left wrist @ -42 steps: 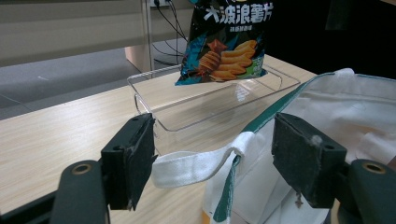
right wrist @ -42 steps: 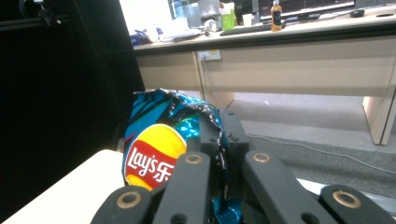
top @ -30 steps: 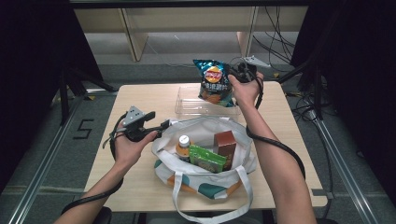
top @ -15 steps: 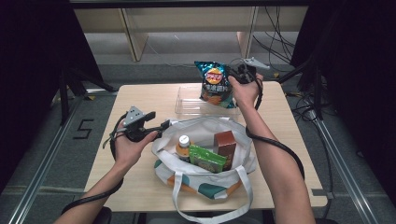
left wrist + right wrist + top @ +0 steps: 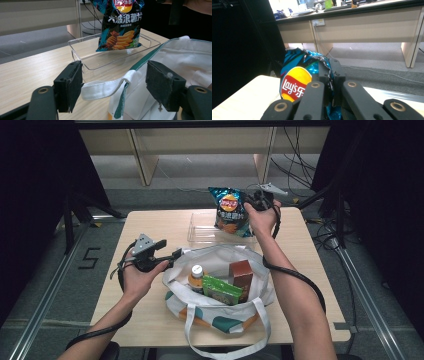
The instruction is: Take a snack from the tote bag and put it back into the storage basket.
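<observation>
My right gripper (image 5: 250, 205) is shut on the top edge of a blue Lay's chip bag (image 5: 231, 212), which hangs above a clear plastic tray (image 5: 202, 234) at the table's far side. In the right gripper view the jaws of my right gripper (image 5: 330, 72) pinch the crumpled foil of the chip bag (image 5: 295, 80). My left gripper (image 5: 177, 252) stands open at the left rim of a white tote bag (image 5: 220, 257). In the left gripper view the white handle strap (image 5: 102, 88) lies between the pads (image 5: 71, 85) of my left gripper (image 5: 120, 87), unpressed, with the chip bag (image 5: 120, 27) beyond.
Inside the tote stand an orange bottle with a white cap (image 5: 196, 274), a green packet (image 5: 220, 290) and a brown box (image 5: 241, 272). The wooden table (image 5: 145, 227) is bare at its left and right sides. Cables trail on the floor at the right.
</observation>
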Motion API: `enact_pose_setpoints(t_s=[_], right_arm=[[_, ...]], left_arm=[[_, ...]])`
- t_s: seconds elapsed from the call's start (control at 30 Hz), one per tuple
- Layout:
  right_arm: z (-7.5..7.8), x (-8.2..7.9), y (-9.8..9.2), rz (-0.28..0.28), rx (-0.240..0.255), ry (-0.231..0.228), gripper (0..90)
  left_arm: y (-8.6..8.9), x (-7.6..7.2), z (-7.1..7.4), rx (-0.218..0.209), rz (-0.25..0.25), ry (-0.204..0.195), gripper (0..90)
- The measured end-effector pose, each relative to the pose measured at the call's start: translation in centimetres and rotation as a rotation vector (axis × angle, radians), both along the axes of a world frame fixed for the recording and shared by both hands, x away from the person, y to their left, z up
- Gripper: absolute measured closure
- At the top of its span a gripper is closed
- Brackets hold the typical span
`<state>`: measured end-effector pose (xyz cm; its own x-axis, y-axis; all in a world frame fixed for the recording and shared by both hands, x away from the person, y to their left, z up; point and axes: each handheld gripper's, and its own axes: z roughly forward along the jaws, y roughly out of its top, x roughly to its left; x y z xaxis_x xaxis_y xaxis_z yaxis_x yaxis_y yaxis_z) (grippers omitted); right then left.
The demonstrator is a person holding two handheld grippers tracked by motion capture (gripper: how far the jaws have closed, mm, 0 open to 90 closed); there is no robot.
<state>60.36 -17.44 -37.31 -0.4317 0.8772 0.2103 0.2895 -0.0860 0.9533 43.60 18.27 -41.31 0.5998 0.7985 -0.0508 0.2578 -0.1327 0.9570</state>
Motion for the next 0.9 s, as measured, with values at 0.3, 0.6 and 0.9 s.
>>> enact_pose_setpoints(t_s=[0.3,0.6,0.9], right_arm=[[-0.63,0.34,-0.28,0.004,-0.021,-0.001,89.8],[-0.84,0.21,-0.34,-0.009,-0.001,0.029,89.6],[-1.04,0.23,-0.47,-0.018,0.010,0.040,89.3]], left_arm=[[0.03,0.01,-0.01,0.000,-0.001,-0.001,29.1],[-0.01,-0.01,0.00,0.001,-0.002,-0.001,29.0],[-0.04,-0.01,-0.03,0.004,-0.002,0.001,29.0]])
